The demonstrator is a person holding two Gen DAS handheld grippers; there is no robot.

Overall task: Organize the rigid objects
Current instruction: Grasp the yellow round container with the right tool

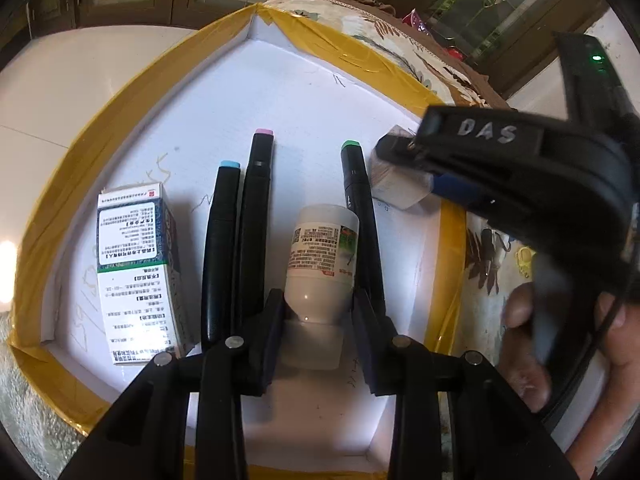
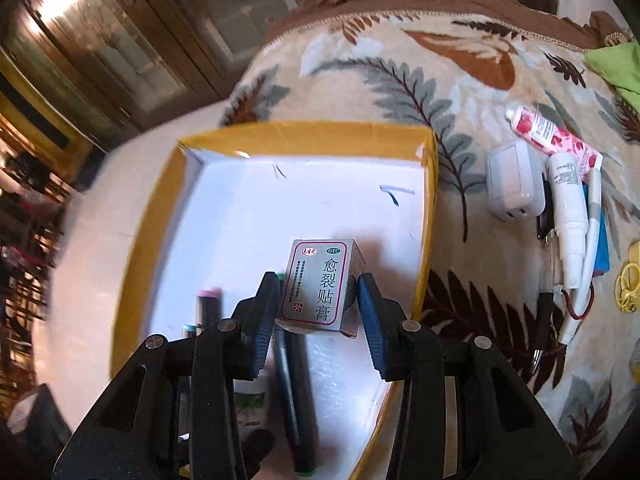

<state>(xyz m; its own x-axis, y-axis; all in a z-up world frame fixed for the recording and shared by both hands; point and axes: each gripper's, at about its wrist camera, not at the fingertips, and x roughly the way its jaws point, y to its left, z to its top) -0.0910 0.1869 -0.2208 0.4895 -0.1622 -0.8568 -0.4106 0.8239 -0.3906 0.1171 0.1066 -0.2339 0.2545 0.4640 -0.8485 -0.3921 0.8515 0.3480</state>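
Yellow tape rims the white tray (image 1: 132, 120), which sits on a leaf-patterned blanket (image 2: 400, 80) over the counter. The left tool (image 1: 318, 312) is closed on a white bottle (image 1: 322, 256), its pads pressed to the bottle's neck; the cap end is partly hidden between the fingers, and whether the bottle rests on the tray floor cannot be told. Beside it lie three black markers, blue-tipped (image 1: 222, 236), pink-tipped (image 1: 256, 208) and green-tipped (image 1: 358, 200); the green one's lower length runs behind the bottle and the right finger. A carton (image 1: 138, 276) with printed text lies near the tray's left wall, its near end cut off by the tool's arm. The right tool (image 2: 318, 314) grips a small grey box (image 2: 320, 284) with red-bordered lettering, held over the tray close to its right wall; in the left view that box (image 1: 400, 188) is blurred and mostly covered by the tool marked DAS, and it cannot be told whether it touches the tray floor. Below the box in the right view the markers and bottle are smeared and hard to separate. On the blanket past the tray's right edge lie a white charger (image 2: 512, 184), a rose-printed tube (image 2: 552, 136) and a white tube (image 2: 568, 208), with further items crowded and cut off at the frame's edge.
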